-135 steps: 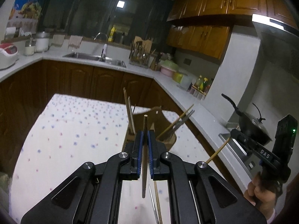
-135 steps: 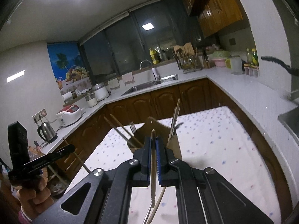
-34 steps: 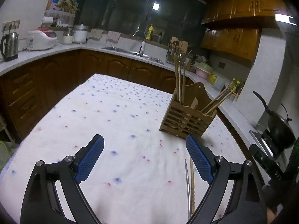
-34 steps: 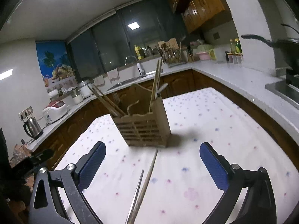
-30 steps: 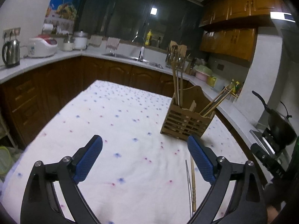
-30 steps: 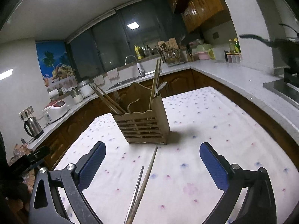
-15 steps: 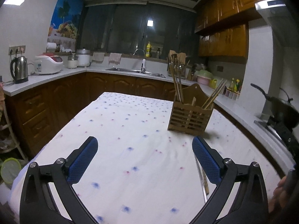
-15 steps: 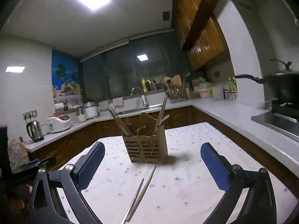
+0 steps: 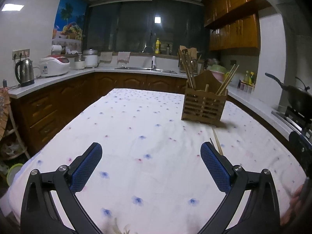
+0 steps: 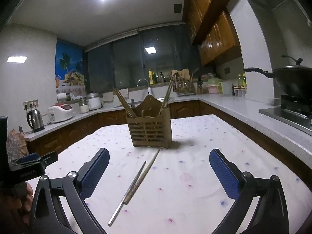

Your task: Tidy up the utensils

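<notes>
Wooden sticks that my two tongs pinched a few seconds ago now stand in the slatted holder (image 10: 149, 130), and I have drawn both tongs back and low over the table (image 9: 136, 128). My left tongs (image 9: 149, 166) and right tongs (image 10: 159, 172) are spread wide with nothing between the pads. Two pieces remain on the cloth just in front of the holder: a wooden chopstick (image 10: 145, 172) and a thin metal one (image 10: 127, 192), lying side by side and touching. I judge those are next.

Steel kettle (image 9: 24, 72), white rice cooker (image 9: 54, 66), black wok (image 10: 292, 81), fruit poster (image 9: 69, 22)
</notes>
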The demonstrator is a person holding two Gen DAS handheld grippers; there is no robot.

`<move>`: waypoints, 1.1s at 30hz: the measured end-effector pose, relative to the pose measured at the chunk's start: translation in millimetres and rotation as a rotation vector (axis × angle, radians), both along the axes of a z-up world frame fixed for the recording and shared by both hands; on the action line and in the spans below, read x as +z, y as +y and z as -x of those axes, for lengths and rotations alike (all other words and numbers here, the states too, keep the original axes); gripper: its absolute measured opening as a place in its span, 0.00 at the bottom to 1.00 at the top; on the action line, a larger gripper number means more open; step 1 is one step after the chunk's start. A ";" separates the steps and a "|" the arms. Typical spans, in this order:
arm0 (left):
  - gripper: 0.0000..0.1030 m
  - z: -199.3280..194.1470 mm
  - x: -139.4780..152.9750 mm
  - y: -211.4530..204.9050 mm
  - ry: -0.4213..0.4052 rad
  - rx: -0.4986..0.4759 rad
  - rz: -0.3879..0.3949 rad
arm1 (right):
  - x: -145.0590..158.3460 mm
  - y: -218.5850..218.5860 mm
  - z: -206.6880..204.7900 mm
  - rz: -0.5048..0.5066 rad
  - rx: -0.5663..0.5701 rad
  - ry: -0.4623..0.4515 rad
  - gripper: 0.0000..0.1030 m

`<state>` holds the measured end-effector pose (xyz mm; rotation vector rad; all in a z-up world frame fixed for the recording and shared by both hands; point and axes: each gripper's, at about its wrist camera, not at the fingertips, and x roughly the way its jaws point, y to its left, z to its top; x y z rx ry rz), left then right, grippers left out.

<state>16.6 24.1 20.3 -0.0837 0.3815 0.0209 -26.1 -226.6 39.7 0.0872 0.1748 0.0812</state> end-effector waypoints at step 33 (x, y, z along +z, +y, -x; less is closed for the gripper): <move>1.00 10.2 -15.8 -22.9 -0.029 0.006 -0.116 | -16.8 -3.6 7.4 0.027 -0.015 -0.012 1.00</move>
